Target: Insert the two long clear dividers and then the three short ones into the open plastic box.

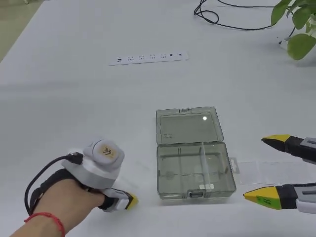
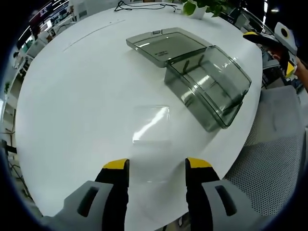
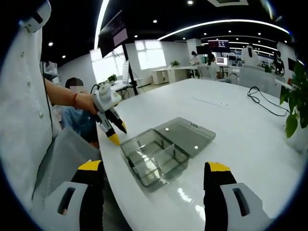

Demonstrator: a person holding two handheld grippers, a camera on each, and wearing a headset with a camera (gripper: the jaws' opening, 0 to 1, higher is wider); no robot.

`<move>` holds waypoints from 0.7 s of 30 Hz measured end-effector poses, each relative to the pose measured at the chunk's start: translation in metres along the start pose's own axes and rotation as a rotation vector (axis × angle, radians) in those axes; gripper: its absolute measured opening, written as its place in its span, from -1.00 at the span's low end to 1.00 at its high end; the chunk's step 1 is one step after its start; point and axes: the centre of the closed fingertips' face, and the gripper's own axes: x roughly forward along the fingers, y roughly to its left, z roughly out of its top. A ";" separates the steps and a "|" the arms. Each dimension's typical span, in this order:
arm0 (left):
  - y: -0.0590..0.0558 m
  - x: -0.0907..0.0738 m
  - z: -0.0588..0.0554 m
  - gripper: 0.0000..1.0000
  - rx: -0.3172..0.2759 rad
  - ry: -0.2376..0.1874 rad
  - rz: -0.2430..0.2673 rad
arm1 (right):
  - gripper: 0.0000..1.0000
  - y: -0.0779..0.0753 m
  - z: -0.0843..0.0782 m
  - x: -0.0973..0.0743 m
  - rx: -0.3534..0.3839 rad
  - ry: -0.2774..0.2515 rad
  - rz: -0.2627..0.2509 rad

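Setting: open-plan office or tech lab. Evidence: a broad white worktable [image 1: 74, 98] carried a white power strip [image 1: 148, 58], a black cable [image 1: 222, 17] and a leafy plant [image 1: 296, 29]. Beyond stood white desks [image 3: 168, 74], bright windows [image 3: 149, 54], mounted screens [image 3: 219, 45] and a dark ceiling with curved light strips [image 3: 216, 23].

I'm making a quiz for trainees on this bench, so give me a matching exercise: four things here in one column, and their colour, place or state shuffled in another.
1 plastic box
2 power strip
3 plant
4 right gripper

A green, far right corner
B jaws wide apart
C lid lying open
D white, beyond the box

Pairs: 1-C, 2-D, 3-A, 4-B.
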 end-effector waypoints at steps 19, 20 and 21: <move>0.011 0.002 -0.001 -0.35 -0.004 0.065 0.076 | 0.71 0.001 0.002 -0.002 0.001 -0.031 -0.013; 0.012 0.002 -0.001 -0.36 -0.004 0.066 0.076 | 0.71 0.001 0.002 -0.002 0.000 -0.030 -0.014; 0.010 0.002 -0.001 -0.36 -0.005 0.065 0.073 | 0.71 0.001 0.001 -0.003 0.002 -0.029 -0.014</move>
